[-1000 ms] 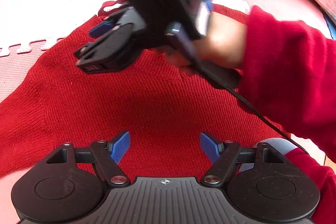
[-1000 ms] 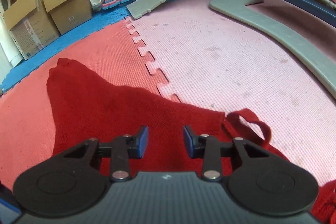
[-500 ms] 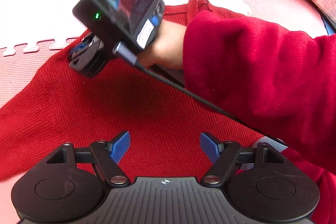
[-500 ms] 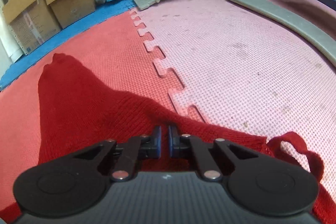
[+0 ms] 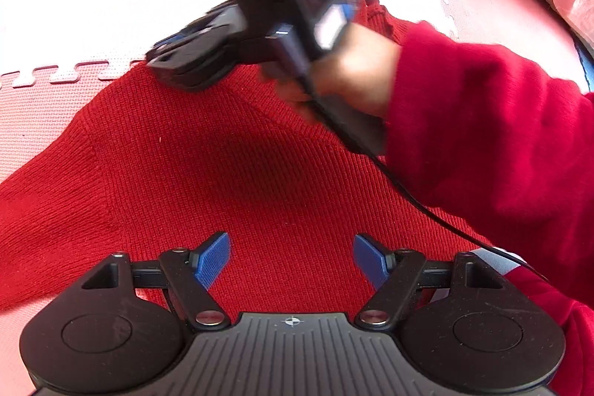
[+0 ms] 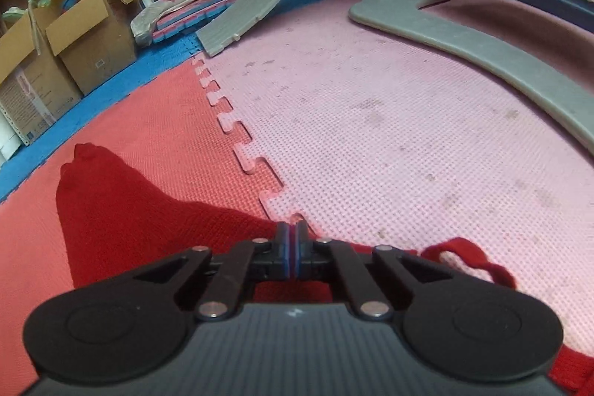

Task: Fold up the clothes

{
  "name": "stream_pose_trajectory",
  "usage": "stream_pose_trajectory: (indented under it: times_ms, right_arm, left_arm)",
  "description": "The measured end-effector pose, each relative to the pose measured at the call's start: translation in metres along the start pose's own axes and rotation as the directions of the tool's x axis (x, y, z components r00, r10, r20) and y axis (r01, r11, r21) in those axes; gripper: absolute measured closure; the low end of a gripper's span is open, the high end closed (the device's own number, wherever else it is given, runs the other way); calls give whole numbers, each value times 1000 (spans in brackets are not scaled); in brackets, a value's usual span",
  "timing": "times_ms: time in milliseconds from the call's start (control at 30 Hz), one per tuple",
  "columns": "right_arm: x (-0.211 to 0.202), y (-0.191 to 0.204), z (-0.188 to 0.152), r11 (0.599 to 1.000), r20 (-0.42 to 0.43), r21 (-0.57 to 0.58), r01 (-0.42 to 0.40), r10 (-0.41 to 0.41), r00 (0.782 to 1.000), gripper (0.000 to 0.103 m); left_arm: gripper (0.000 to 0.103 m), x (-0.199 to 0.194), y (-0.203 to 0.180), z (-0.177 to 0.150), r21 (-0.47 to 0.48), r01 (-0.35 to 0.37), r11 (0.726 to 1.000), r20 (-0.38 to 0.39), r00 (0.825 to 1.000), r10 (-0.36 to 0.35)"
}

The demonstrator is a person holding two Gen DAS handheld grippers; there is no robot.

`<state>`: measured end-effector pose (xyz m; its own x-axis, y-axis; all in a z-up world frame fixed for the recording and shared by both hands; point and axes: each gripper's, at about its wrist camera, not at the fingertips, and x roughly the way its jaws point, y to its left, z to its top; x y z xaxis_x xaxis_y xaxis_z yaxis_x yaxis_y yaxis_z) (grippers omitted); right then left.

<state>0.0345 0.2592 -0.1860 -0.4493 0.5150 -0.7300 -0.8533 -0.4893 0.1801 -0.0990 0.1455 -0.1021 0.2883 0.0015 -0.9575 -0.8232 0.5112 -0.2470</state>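
Landmark: red knit sweater (image 5: pixel 230 173), spread flat on the foam floor mats.
Sleeve: one sweater sleeve (image 6: pixel 100 195) runs off to the left onto the red mat tile (image 6: pixel 148 121), cuff end farthest from the body.
Mat seam: the jigsaw joint between the red tile and the pink mat tile (image 6: pixel 389 136) meets the sweater's far edge, right at the right gripper's tips.
Left gripper (image 5: pixel 291 260): hovers over the sweater's near middle, pointing steeply down; blue pads (image 5: pixel 211 258) stand wide apart, nothing between them, red knit showing in the gap.
Right gripper (image 6: pixel 291 247): at the sweater's far edge, near the shoulder; jaws have just been closing and now sit pressed together. Fabric edge lies right at the tips; the pads seem to pinch it, but the cloth between them is hidden.
Right gripper from the left wrist view (image 5: pixel 193 58): blurred, tips down on the sweater's far edge.
Right hand (image 5: pixel 349 77): around the handle, above the sweater; red sleeve of the person's own top beside it.
Neck loop (image 6: pixel 467 258): just right of the right gripper, lying on the pink tile.
Beyond the sweater: grey curved plastic piece (image 6: pixel 464 36), cardboard boxes (image 6: pixel 63 62) far left.
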Motion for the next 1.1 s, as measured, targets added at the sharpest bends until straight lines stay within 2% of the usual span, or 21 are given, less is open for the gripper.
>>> stream_pose_trajectory:
  times_ms: [167, 267, 367, 500, 633, 700, 833, 933, 967, 1033, 1100]
  right_arm:
    - [19, -2, -2, 996, -69, -48, 79, -82, 994, 103]
    - [29, -5, 0, 996, -56, -19, 92, -93, 994, 103]
    - [29, 4, -2, 990, -47, -72, 118, -122, 991, 103]
    - [17, -1, -1, 996, -39, 14, 89, -88, 995, 103]
    - [18, 16, -1, 999, -43, -37, 10, -12, 999, 101]
    - [32, 22, -4, 997, -70, -73, 26, -31, 997, 102]
    - [34, 22, -6, 999, -38, -43, 29, -31, 999, 103]
    - [30, 33, -3, 999, -56, -40, 0, -2, 998, 101]
    - [31, 37, -3, 998, -70, -57, -20, 16, 997, 101]
    - [37, 44, -4, 994, -89, -113, -11, 1, 996, 101]
    - [38, 38, -3, 996, -84, -87, -18, 11, 996, 101]
  left_arm:
    - [27, 3, -1, 0, 4, -13, 1000, -7, 1000, 13]
    - [27, 1, -2, -2, 8, -16, 1000, -3, 1000, 16]
    - [27, 1, -2, -3, -2, -23, 1000, -9, 1000, 23]
    - [27, -1, -3, -5, 0, -14, 1000, 2, 1000, 14]
    - [27, 1, -2, -5, 1, -20, 1000, -3, 1000, 20]
    - [27, 1, -3, -5, 0, -18, 1000, -3, 1000, 18]
    - [27, -1, 1, -6, -8, -16, 1000, -1, 1000, 16]
    - [27, 1, 4, -4, -18, -23, 1000, -5, 1000, 23]
    - [27, 1, 4, -3, -20, -25, 1000, -6, 1000, 25]
    - [27, 1, 3, -1, -18, -26, 1000, -3, 1000, 26]
    - [27, 0, 3, 1, -14, -21, 1000, -3, 1000, 21]
